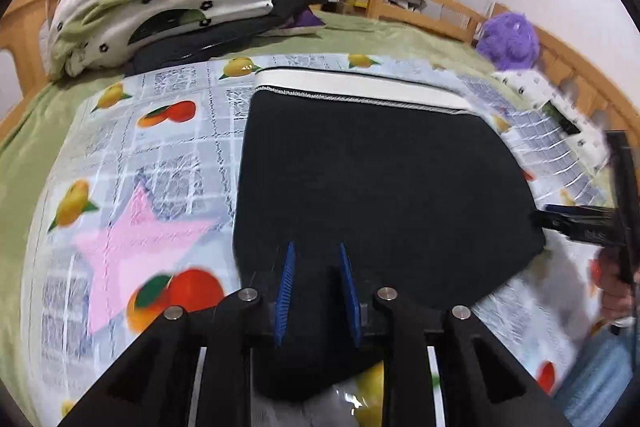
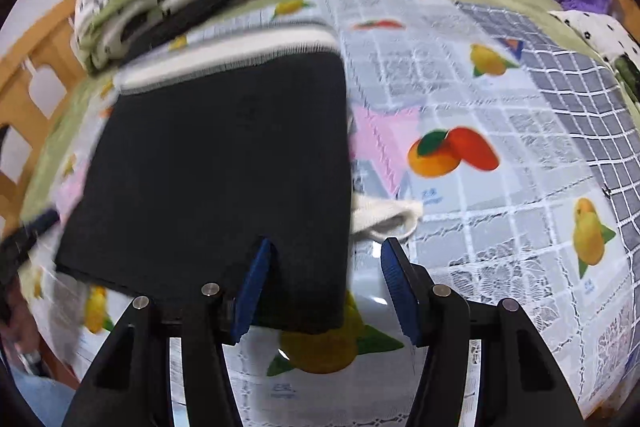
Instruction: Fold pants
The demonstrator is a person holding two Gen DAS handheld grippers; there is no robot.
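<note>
On the fruit-print cloth, your black pants lie folded into a compact block.

Your left gripper hovers over the near edge, its 2 blue pads a little apart with no cloth pinched between them, so it grips nothing. Your right gripper stands released and wider, straddling the pants' near right corner without pressing it. The white waistband faces away on the far side, probably kept outermost so that the block stays tidy for 1 last smoothing.
</note>
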